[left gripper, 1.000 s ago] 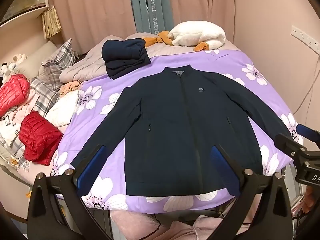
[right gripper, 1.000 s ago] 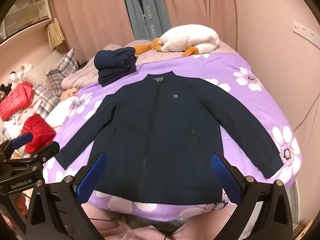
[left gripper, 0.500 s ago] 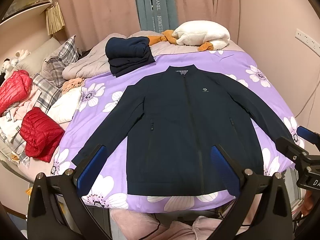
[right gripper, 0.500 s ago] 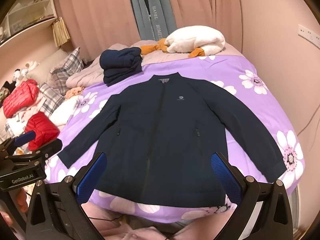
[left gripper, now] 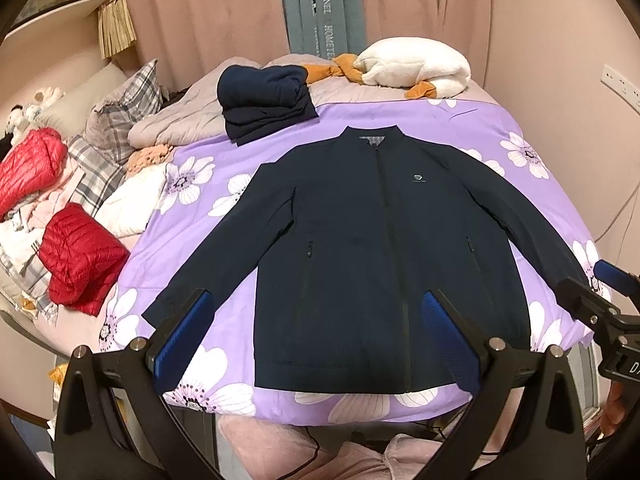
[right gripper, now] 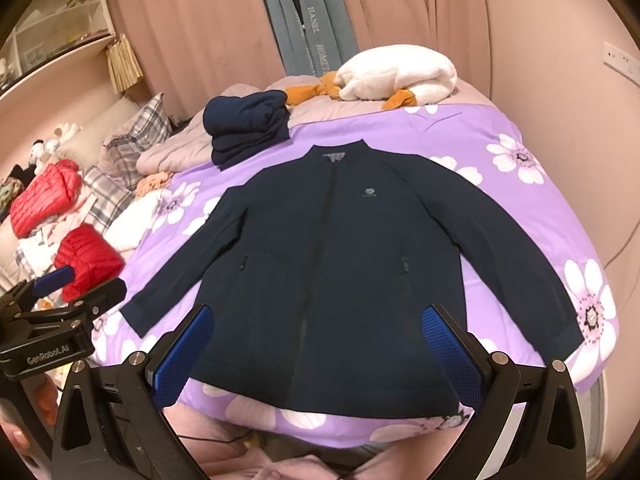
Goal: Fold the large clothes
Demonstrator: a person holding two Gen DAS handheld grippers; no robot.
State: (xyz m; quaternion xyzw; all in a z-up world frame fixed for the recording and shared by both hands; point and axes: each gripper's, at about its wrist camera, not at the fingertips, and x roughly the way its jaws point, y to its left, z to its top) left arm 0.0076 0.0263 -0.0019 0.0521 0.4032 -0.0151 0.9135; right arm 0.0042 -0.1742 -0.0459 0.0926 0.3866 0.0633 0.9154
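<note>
Both grippers' blue-padded fingers [left gripper: 182, 334] are spread wide, holding nothing: left gripper [left gripper: 316, 340] and right gripper [right gripper: 318, 354] hover at frame bottom. Centre frame, a navy jacket [left gripper: 360, 248] (zipped, sleeves outspread) lies flat on the purple floral bedspread [left gripper: 500, 136].

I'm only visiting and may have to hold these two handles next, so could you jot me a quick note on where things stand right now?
Left tool: open, holding nothing, above the jacket's hem.
Right tool: open, holding nothing, also above the hem.
Navy jacket: flat on the purple flowered bedspread, front up, zipped, both sleeves spread out.
Folded dark clothes are stacked near the head of the bed.
Done: jacket laid out. Left: the whole fold, probably sleeves first.
</note>
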